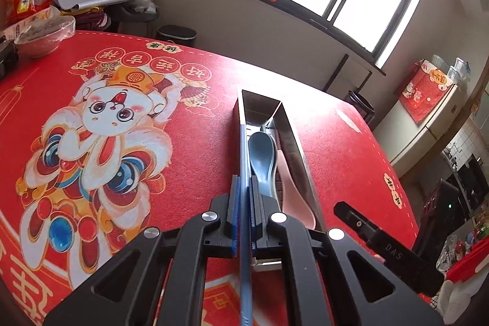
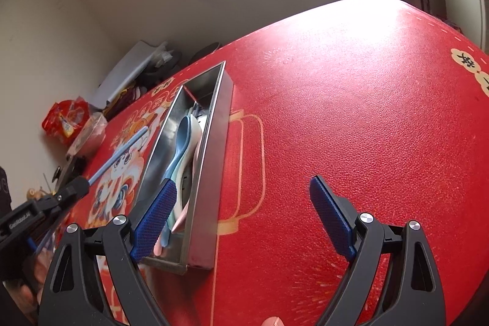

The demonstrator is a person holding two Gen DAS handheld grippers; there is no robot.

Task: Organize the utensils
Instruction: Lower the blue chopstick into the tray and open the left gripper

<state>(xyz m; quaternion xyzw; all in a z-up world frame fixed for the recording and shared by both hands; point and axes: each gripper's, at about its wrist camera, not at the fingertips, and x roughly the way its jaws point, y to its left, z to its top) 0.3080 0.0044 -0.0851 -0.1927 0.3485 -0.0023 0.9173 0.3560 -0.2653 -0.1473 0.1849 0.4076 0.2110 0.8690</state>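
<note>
Looking along the left gripper (image 1: 243, 197), its pads are pinched on a thin blue chopstick (image 1: 243, 148) aimed lengthwise at the steel tray (image 1: 301, 148), apparently so it can slide in beside the blue spoon (image 1: 261, 158) and pink spoon (image 1: 295, 188) already lying there, though the stick's far tip and its clearance from the tray wall are hard to judge. In the right wrist view, the right gripper (image 2: 244, 216) hangs spread wide and empty beside the tray, probably waiting its turn; its near finger (image 2: 154, 222) hides the spoon handles.

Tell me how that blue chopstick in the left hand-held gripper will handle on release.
The blue chopstick looks straight, likely stiff. Thin and smooth, it may slip or roll. The left hand-held gripper holds it above the steel tray; it should land beside the blue spoon.
</note>
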